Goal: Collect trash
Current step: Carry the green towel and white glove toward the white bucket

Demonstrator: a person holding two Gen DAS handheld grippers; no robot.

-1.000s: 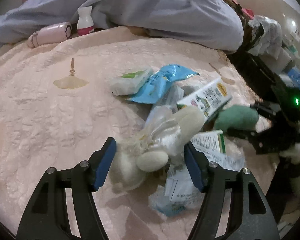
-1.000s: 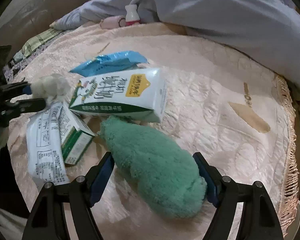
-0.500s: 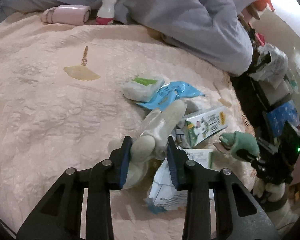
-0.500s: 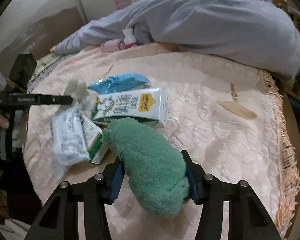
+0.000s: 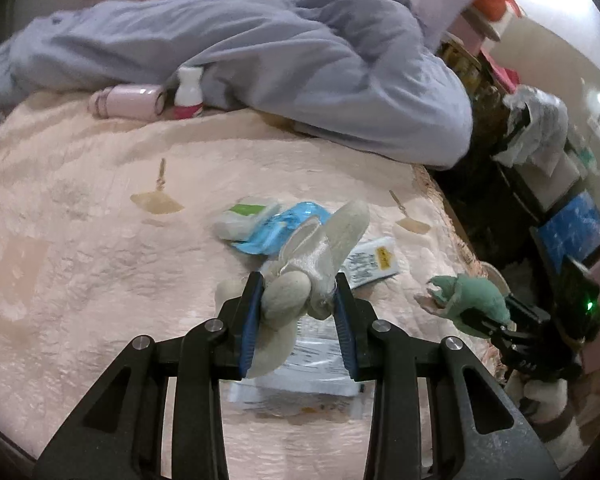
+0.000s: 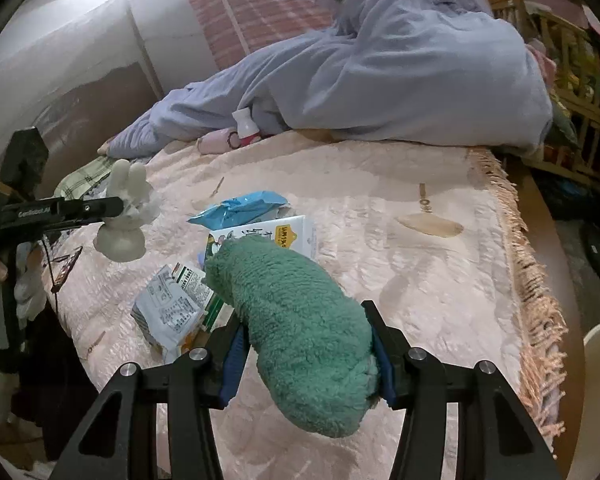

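Both tongs clench soft toys: left tongs [image 5: 298,302] a seemingly white rabbit [image 5: 320,252], right tongs [image 6: 306,354] a green plush [image 6: 296,304].

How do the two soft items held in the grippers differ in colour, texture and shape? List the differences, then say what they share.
The green plush in the right gripper is teal and shaggy; the white plush in the left gripper is cream and smooth, with satin. The green plush is one thick lump; the white plush has long ear-like lobes. Both are clamped and lifted off the bedspread.

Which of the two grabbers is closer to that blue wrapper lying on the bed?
Left, probably. The left gripper, holding the white plush toy, hovers just short of the blue wrapper. The right gripper, clamping the green plush, sits back beyond the milk carton.
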